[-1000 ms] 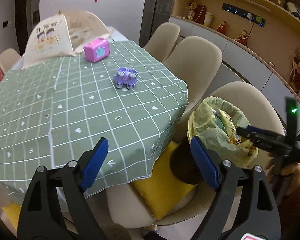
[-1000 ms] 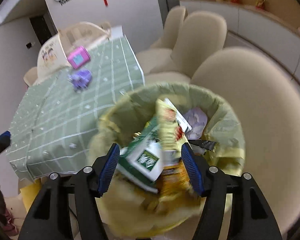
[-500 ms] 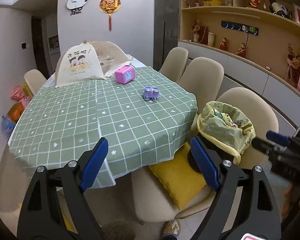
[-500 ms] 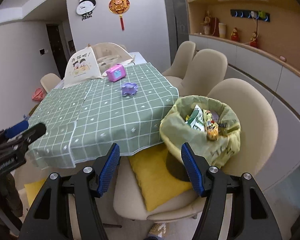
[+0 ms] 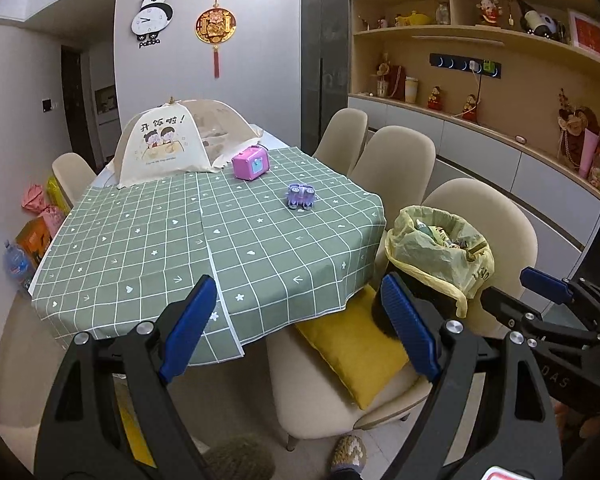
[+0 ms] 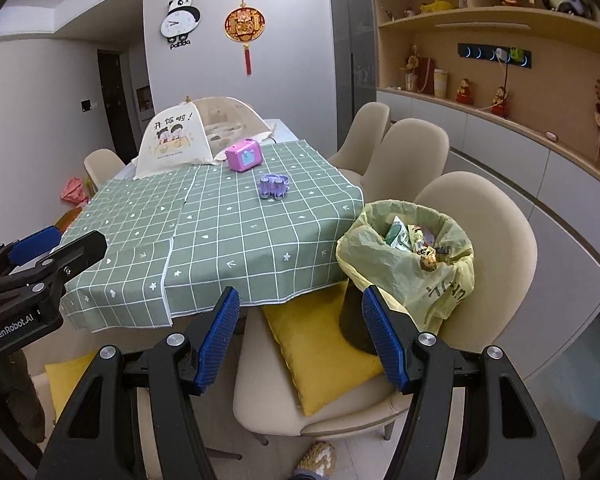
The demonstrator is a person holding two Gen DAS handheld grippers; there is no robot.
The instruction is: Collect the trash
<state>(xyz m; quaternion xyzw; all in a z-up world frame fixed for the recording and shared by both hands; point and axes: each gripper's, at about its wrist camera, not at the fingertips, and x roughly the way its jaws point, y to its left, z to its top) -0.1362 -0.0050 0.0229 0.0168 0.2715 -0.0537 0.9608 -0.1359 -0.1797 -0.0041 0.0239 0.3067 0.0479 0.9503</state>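
Dining room, seen from two handheld grippers held back from the table. Left gripper (image 5: 296,320) spread wide, nothing between its blue pads. Right gripper (image 6: 300,336) likewise spread and empty.

Ahead, a trash bin (image 6: 412,256) lined with a yellow-green bag, standing on the seat of a beige chair (image 6: 496,216) pulled up at the table's near right corner, beside a yellow cushion (image 6: 320,344). Inside the bin, wrappers and packets (image 6: 410,238), heaped near the rim; exact kinds hard to make out.

Table under a green checked cloth (image 5: 180,240). On it, a pink toy box (image 5: 250,164), a small purple toy (image 5: 301,196) and a mesh food cover (image 5: 168,140) at the far end.
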